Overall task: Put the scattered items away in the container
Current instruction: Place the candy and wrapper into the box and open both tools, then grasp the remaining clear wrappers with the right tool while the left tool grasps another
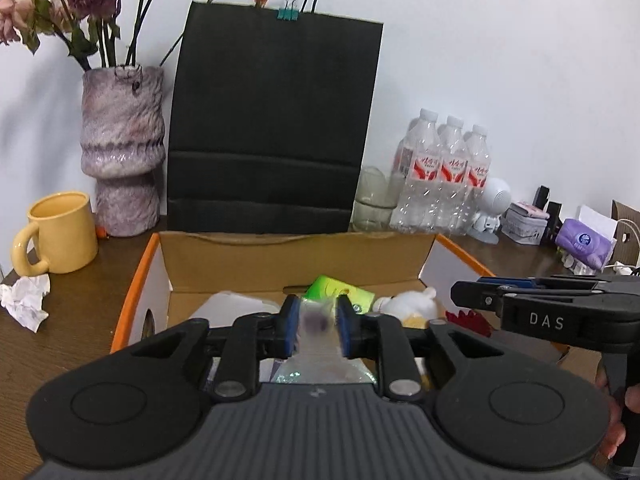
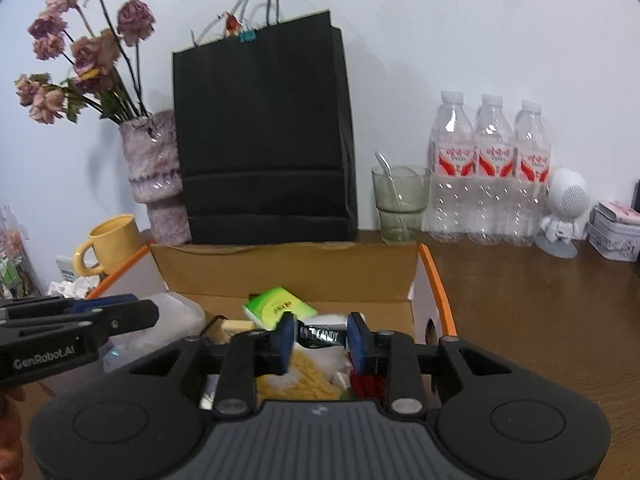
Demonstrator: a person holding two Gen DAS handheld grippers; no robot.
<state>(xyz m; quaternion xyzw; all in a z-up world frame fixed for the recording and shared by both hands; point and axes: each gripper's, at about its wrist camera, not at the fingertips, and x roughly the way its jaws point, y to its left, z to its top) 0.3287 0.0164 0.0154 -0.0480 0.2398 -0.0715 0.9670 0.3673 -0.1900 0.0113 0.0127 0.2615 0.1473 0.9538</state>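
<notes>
An open cardboard box [image 1: 296, 260] with orange edges stands before me; it also shows in the right wrist view [image 2: 288, 268]. It holds a green packet [image 1: 340, 290], a white plush toy [image 1: 408, 306] and other items. My left gripper [image 1: 318, 326] is over the box, its blue pads against a clear plastic packet [image 1: 316, 320]. My right gripper [image 2: 319, 338] is over the box with a black-labelled candy packet [image 2: 320, 336] between its pads; it also shows from the side in the left wrist view [image 1: 472, 294].
A yellow mug [image 1: 60, 234] and crumpled paper [image 1: 26, 300] lie left of the box. A vase of dried flowers [image 1: 122, 152] and a black paper bag [image 1: 272, 128] stand behind it. A glass [image 2: 400, 204], water bottles [image 2: 488, 172] and a white figurine [image 2: 564, 208] stand at the right.
</notes>
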